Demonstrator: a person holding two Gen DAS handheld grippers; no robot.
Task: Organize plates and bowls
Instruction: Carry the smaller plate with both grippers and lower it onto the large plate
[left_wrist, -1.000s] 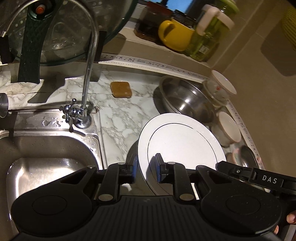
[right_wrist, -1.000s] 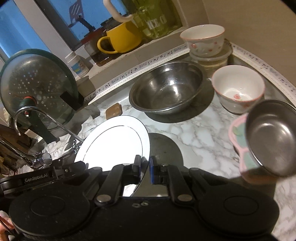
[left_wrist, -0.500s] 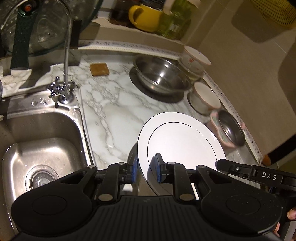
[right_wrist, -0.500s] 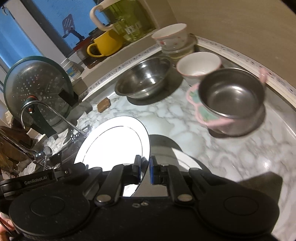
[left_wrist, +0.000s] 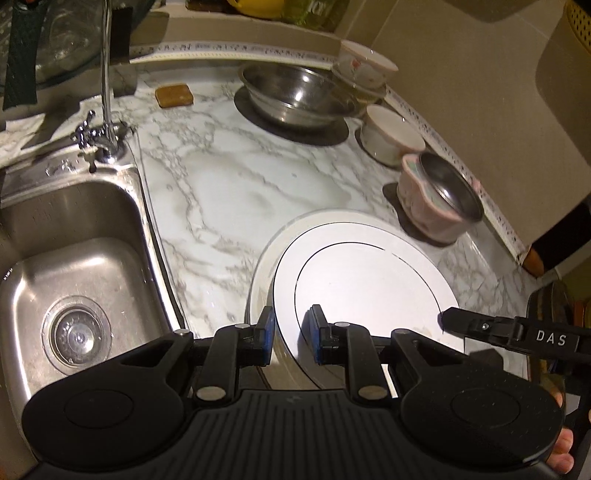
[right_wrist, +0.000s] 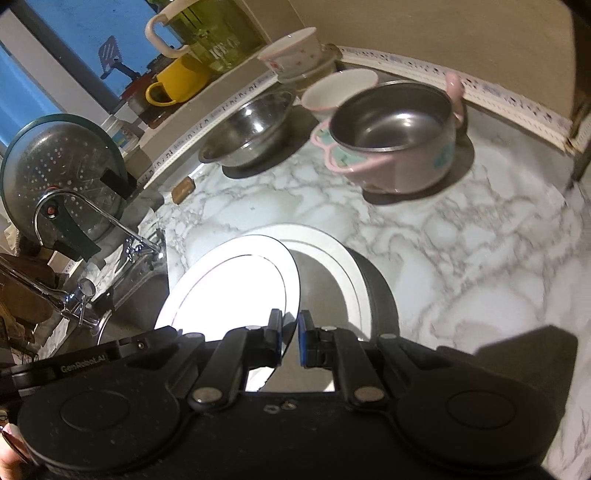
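Observation:
I hold a white plate (left_wrist: 362, 288) with a thin dark ring between both grippers, tilted a little above the marble counter. My left gripper (left_wrist: 290, 332) is shut on its left rim. My right gripper (right_wrist: 290, 332) is shut on the opposite rim, and one of its fingertips (left_wrist: 447, 319) shows at the plate's right edge in the left wrist view. A second white plate (left_wrist: 258, 273) lies flat on the counter right under the held one, its rim showing around it (right_wrist: 332, 258).
Along the back wall stand a large steel bowl (left_wrist: 295, 92), a white bowl (left_wrist: 391, 136), a pink-handled steel bowl (right_wrist: 399, 140) and a stacked patterned bowl (left_wrist: 365, 68). The sink (left_wrist: 74, 258) and faucet (left_wrist: 107, 92) are at the left, with a brown sponge (left_wrist: 173, 95) behind.
Both grippers carried the plate away from the back wall and the faucet, toward the front right of the counter and slightly down. The second plate came into view beneath it.

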